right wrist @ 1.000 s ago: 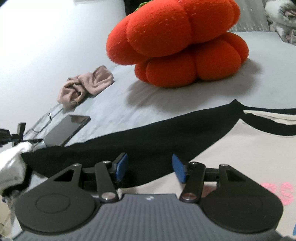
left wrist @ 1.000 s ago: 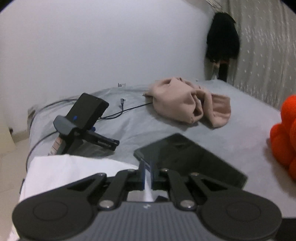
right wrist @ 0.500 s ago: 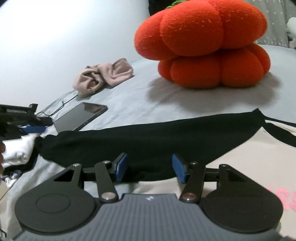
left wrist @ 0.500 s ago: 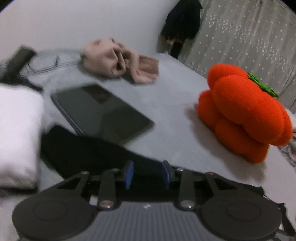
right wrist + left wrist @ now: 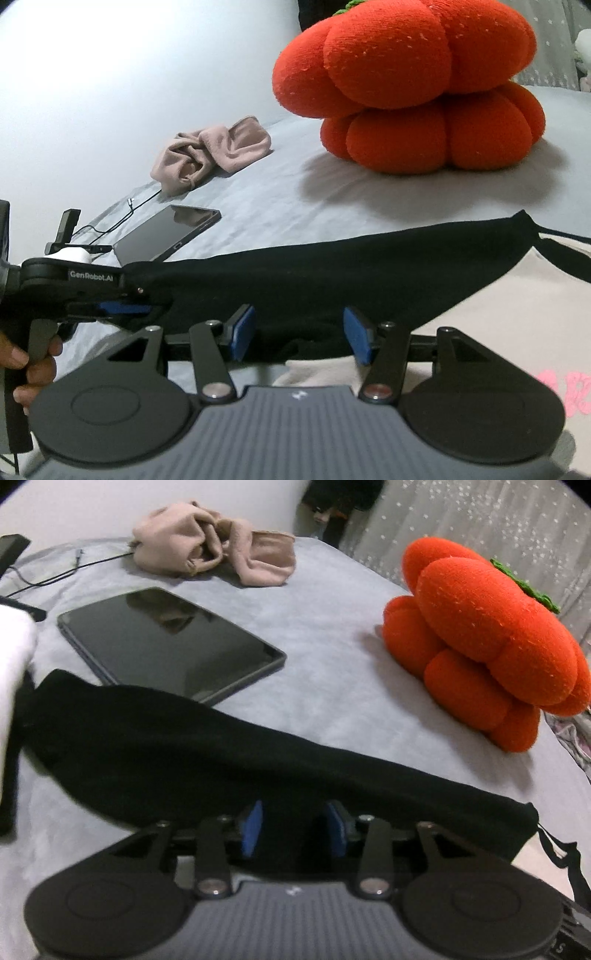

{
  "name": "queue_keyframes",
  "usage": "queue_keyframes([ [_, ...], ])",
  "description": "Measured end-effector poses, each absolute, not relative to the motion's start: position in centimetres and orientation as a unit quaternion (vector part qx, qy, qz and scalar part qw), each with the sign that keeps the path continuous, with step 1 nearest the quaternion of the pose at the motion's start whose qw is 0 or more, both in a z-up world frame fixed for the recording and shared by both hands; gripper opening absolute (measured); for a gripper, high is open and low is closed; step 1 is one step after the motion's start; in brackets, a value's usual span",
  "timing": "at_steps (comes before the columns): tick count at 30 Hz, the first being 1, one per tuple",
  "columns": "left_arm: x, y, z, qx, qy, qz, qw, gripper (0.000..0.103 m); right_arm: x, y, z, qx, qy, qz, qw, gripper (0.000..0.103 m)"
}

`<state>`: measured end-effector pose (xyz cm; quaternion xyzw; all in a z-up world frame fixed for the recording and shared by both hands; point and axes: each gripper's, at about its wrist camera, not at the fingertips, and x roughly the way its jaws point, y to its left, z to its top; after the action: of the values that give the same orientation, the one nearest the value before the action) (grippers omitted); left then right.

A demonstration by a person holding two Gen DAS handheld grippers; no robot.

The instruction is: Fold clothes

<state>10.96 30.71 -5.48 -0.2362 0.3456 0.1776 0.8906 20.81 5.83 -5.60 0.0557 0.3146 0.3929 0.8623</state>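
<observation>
Here, black sleeve [image 5: 229, 749] of shirt [image 5: 491, 295] lies flat across grey bed [image 5: 332, 635], just beside tablet [image 5: 170, 642]. Cloth soft, light, floppy; probably slips and bunches, so best pinch near sleeve edge or cuff. Left gripper [image 5: 294, 827] jaws opening, sleeve under pads, not pinched. Right gripper [image 5: 299, 338] released, hovering over sleeve edge. Second ago left gripper clenched near white cloth [image 5: 14, 653]; now swung over sleeve.

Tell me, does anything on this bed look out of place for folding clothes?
Yes. A dark tablet lies on the sheet with the shirt's black sleeve draped over its near corner, so it could get dragged along. A big orange plush pumpkin sits close behind the shirt, and a crumpled beige garment lies unfolded farther back.
</observation>
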Motion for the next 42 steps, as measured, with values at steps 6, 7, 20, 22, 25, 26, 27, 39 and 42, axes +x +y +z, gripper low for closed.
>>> queue_keyframes([
  [6,11.7,30.8,-5.6,-0.220,0.356,0.159,0.894,0.043,21.1,6.0,-5.3,0.079,0.333,0.365,0.866,0.057],
  [7,11.7,31.0,-5.6,-0.224,0.357,0.156,0.893,0.043,21.2,6.5,-4.9,0.068,0.337,0.361,0.867,0.057],
  [20,11.5,33.1,-6.0,-0.281,0.364,0.117,0.880,0.044,25.0,16.9,-2.4,-0.094,0.290,0.408,0.860,0.057],
  [22,11.5,33.4,-6.2,-0.289,0.365,0.111,0.878,0.044,25.7,18.2,-3.2,-0.118,0.298,0.411,0.853,0.057],
  [25,11.6,34.0,-6.4,-0.308,0.366,0.106,0.872,0.044,26.1,19.3,-4.6,-0.129,0.319,0.412,0.844,0.057],
  [26,11.7,34.2,-6.5,-0.315,0.365,0.107,0.870,0.044,26.0,19.3,-5.0,-0.127,0.319,0.412,0.844,0.058],
  [27,11.7,34.2,-6.5,-0.319,0.364,0.107,0.868,0.044,25.9,19.2,-5.1,-0.126,0.317,0.413,0.845,0.058],
  [39,12.5,32.9,-6.2,-0.270,0.376,0.125,0.878,0.045,23.8,19.6,-4.3,-0.188,0.308,0.430,0.828,0.008],
  [42,12.5,32.6,-6.2,-0.255,0.378,0.124,0.881,0.045,23.3,19.7,-4.0,-0.190,0.297,0.416,0.838,0.007],
])
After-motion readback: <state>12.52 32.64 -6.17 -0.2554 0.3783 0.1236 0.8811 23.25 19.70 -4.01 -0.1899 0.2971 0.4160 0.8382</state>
